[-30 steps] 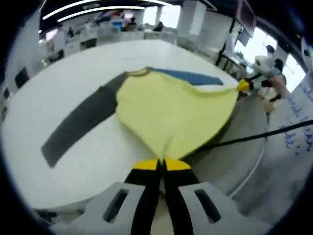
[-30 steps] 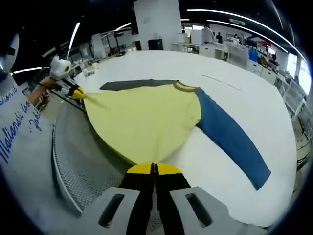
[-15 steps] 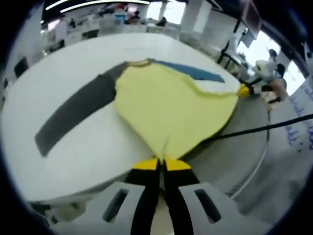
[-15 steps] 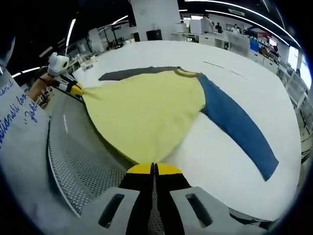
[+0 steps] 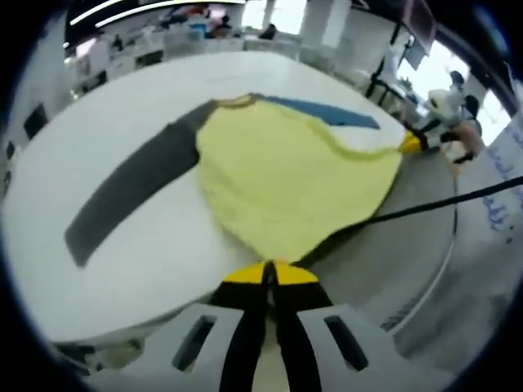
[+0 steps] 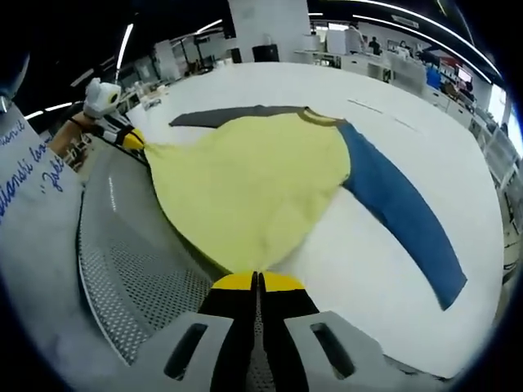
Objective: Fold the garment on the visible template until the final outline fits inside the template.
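A long-sleeved shirt with a yellow body (image 5: 286, 180) lies on the white table (image 5: 147, 245), collar at the far side. Its grey sleeve (image 5: 131, 188) stretches out to the left in the left gripper view, and its blue sleeve (image 5: 331, 113) lies beyond the body. My left gripper (image 5: 270, 273) is shut on the near hem corner. The right gripper (image 5: 409, 143) holds the other hem corner at the table's edge. In the right gripper view, the yellow body (image 6: 245, 188) and blue sleeve (image 6: 400, 212) spread ahead. My right gripper (image 6: 257, 282) is shut on the hem, and the left gripper (image 6: 131, 139) pinches the far corner.
The hem hangs past the table edge, above a grey perforated surface (image 6: 139, 278). A black cable (image 5: 433, 204) runs across it. A person's hand (image 6: 69, 135) holds the far gripper. Desks and people fill the room behind the table.
Both grippers keep their hold on the hem corners. The cameras have shifted a little, and the shirt's hem edge sits slightly closer to the jaws.
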